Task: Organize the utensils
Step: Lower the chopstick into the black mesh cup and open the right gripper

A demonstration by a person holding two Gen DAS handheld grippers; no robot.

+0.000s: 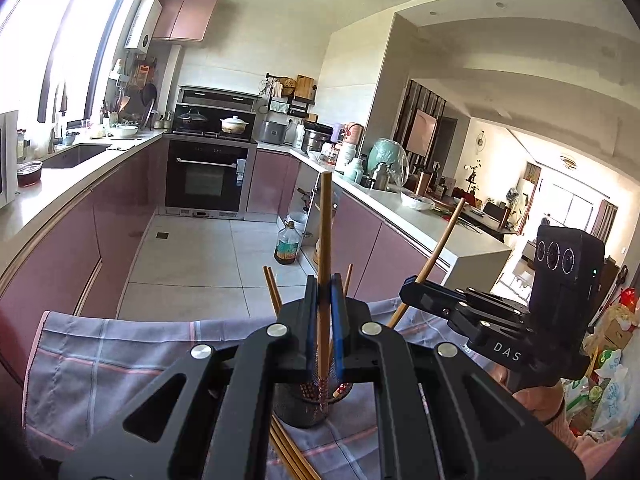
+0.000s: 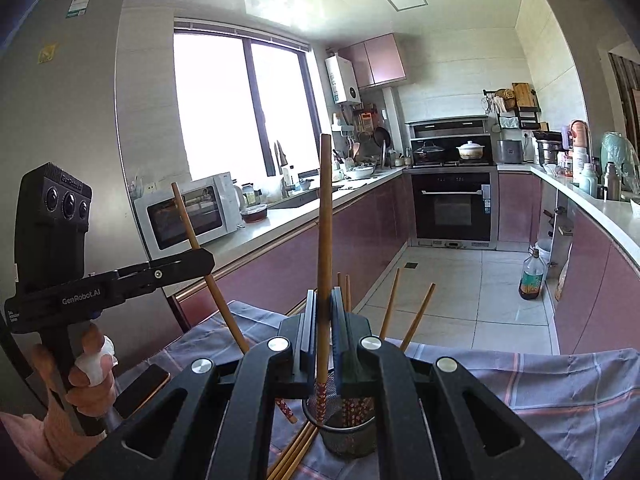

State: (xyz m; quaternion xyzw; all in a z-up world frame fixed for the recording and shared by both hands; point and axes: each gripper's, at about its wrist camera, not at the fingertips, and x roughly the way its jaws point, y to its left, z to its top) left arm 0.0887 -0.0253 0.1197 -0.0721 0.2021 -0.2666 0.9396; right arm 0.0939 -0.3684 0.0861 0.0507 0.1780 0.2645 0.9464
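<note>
My left gripper (image 1: 325, 284) is shut on a brown chopstick (image 1: 325, 240) and holds it upright over a black mesh holder (image 1: 304, 410). My right gripper (image 2: 325, 298) is shut on another brown chopstick (image 2: 324, 220), upright, its patterned end at the rim of the mesh holder (image 2: 350, 436). Several chopsticks (image 2: 416, 316) stand in the holder. More loose chopsticks (image 2: 294, 456) lie on the checked cloth (image 2: 560, 392) beside it. In the left wrist view the right gripper (image 1: 412, 286) shows at right with its chopstick (image 1: 438, 248). In the right wrist view the left gripper (image 2: 208, 258) shows at left with its chopstick (image 2: 200, 248).
The cloth (image 1: 120, 352) covers a table facing a kitchen. A phone (image 2: 140, 390) lies at the table's left edge. Pink cabinets and counters (image 1: 72, 184) run along both sides, an oven (image 1: 208, 176) at the back. An oil bottle (image 1: 288, 246) stands on the tiled floor.
</note>
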